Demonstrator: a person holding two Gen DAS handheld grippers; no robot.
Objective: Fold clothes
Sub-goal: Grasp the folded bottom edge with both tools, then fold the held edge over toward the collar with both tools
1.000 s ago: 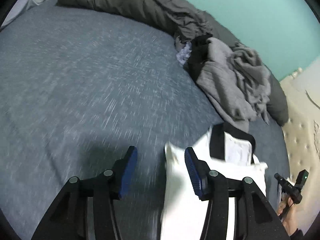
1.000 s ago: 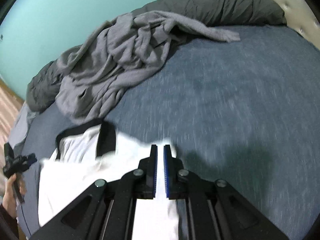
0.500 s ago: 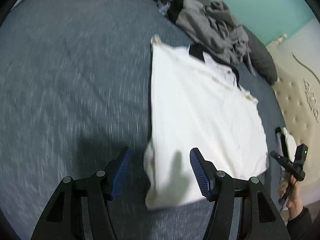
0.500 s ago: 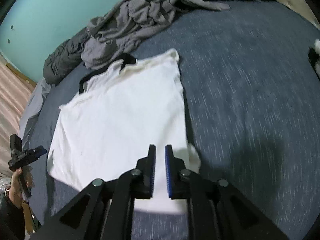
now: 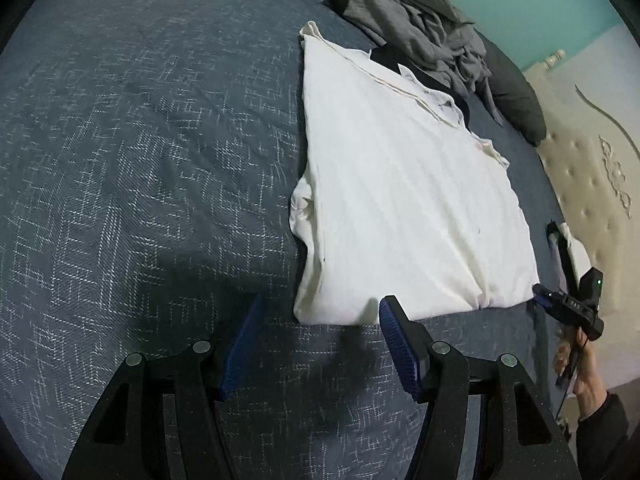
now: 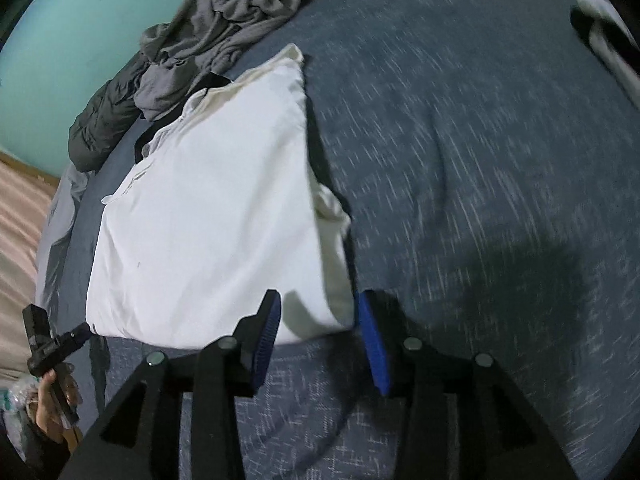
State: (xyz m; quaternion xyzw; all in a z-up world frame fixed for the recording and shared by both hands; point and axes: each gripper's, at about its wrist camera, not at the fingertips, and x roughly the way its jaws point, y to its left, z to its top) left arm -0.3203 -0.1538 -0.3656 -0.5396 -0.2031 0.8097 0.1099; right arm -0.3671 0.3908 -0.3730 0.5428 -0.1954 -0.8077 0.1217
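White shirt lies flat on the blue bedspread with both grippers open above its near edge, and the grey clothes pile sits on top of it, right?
Not quite: the grey clothes pile lies beyond the white shirt, at its far collar end, as the left wrist view shows. The rest holds.

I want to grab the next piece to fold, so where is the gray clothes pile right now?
The gray clothes pile lies at the far edge of the bed, against the teal wall, just beyond the collar end of the white shirt; upper left in the right wrist view.
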